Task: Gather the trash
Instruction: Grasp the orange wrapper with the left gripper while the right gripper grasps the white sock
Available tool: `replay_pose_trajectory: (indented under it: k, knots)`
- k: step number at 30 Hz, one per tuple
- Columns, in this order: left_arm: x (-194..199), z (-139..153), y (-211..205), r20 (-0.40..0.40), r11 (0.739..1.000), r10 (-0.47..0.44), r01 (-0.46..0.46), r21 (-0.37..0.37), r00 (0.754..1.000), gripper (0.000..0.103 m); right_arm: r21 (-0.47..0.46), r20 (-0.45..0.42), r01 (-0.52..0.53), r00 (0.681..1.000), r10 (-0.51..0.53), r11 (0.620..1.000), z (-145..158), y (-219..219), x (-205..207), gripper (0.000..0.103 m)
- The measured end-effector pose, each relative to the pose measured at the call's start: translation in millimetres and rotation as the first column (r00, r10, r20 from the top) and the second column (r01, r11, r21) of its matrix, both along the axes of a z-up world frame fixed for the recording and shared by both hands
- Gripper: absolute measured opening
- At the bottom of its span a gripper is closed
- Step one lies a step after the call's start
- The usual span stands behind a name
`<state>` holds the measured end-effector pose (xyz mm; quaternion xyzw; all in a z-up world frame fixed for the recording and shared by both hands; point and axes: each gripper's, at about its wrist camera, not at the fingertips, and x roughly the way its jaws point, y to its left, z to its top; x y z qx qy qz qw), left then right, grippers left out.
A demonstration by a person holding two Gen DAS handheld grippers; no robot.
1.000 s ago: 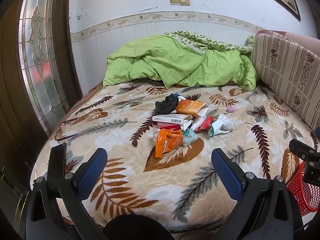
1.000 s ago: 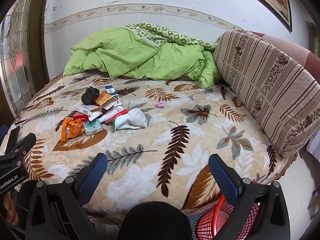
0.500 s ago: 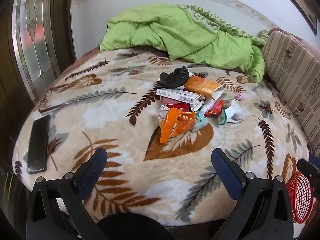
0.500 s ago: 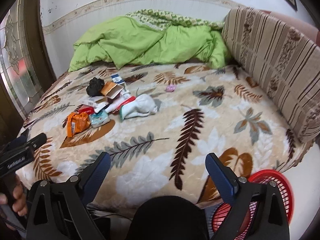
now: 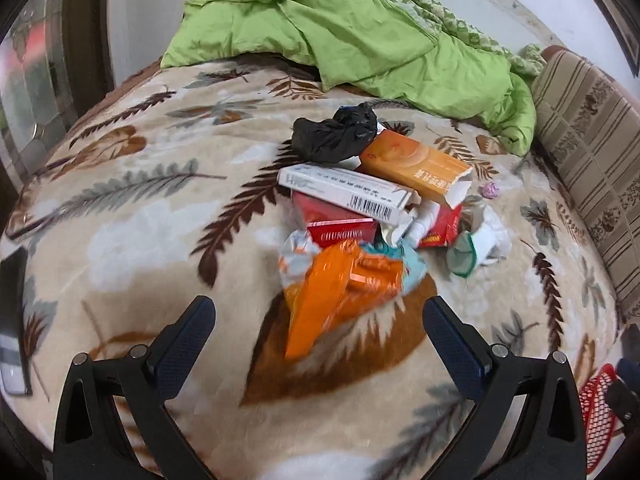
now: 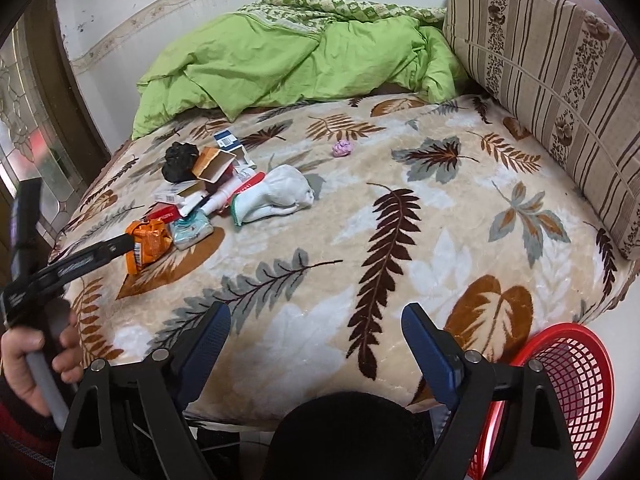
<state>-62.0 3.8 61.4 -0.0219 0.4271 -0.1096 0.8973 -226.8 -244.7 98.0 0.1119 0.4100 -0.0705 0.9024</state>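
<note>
At far left of the left wrist view a dark phone (image 5: 12,320) is cut off. The left gripper (image 5: 316,320), fingers spread wide, hovers over the blurred, crinkly orange wrapper (image 5: 340,292) mid-frame. The right gripper (image 6: 316,332) is spread too; a red mesh basket (image 6: 576,384) sits lower right.

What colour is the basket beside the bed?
Red mesh basket, clearest in the right wrist view.
</note>
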Motion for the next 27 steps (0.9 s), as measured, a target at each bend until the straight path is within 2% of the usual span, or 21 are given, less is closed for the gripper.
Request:
replay_pose_trajectory:
  k: [2, 3, 5, 7, 11, 17, 20, 24, 27]
  knots:
    - [8.0, -5.8, -4.9, 0.001, 1.000, -0.002, 0.002, 0.020, 1.000, 0.087, 0.011, -0.004, -0.002, 1.000, 0.002, 1.000, -1.4, -3.2, 4.5, 0.090]
    - [12.9, -9.2, -5.6, -0.010, 1.000, -0.001, 0.001, 0.011, 1.000, 0.082, 0.020, -0.005, -0.006, 1.000, 0.006, 1.000, -1.6, -5.1, 8.5, 0.090]
    - [20.1, -15.2, -5.0, -0.036, 1.000, 0.007, -0.007, -0.003, 0.999, 0.066, 0.030, 0.000, -0.011, 1.000, 0.011, 0.999, -1.2, -7.4, 14.1, 0.090]
    - [24.6, -19.8, -3.0, -0.052, 1.000, 0.014, -0.016, -0.023, 0.999, 0.062, 0.060, 0.001, -0.032, 1.000, 0.032, 0.998, -1.9, -9.3, 23.8, 0.090]
    - [21.4, -21.4, -3.9, -0.026, 1.000, 0.005, -0.005, -0.005, 1.000, 0.048, 0.109, 0.010, -0.068, 0.998, 0.068, 0.992, -5.9, -12.9, 49.6, 0.090]
    - [7.7, -12.7, -2.4, 0.006, 1.000, -0.014, 0.014, -0.025, 1.000, 0.047, 0.201, -0.008, -0.100, 0.995, 0.103, 0.975, -23.1, -20.2, 108.2, 0.090]
    - [0.9, -6.0, -0.7, 0.021, 0.999, -0.022, 0.022, -0.036, 1.000, 0.047, 0.305, -0.032, -0.063, 0.997, 0.076, 0.950, -34.6, -30.0, 141.8, 0.090]
    - [-7.2, 1.2, 1.3, 0.042, 0.999, -0.027, 0.029, -0.042, 0.999, 0.047, 0.336, -0.043, -0.032, 0.998, 0.049, 0.941, -45.2, -32.3, 175.7, 0.090]
    - [-11.7, 4.7, 1.7, 0.055, 0.999, -0.036, 0.038, -0.038, 0.998, 0.047, 0.313, -0.083, -0.008, 0.996, 0.035, 0.950, -57.9, -29.8, 197.5, 0.090]
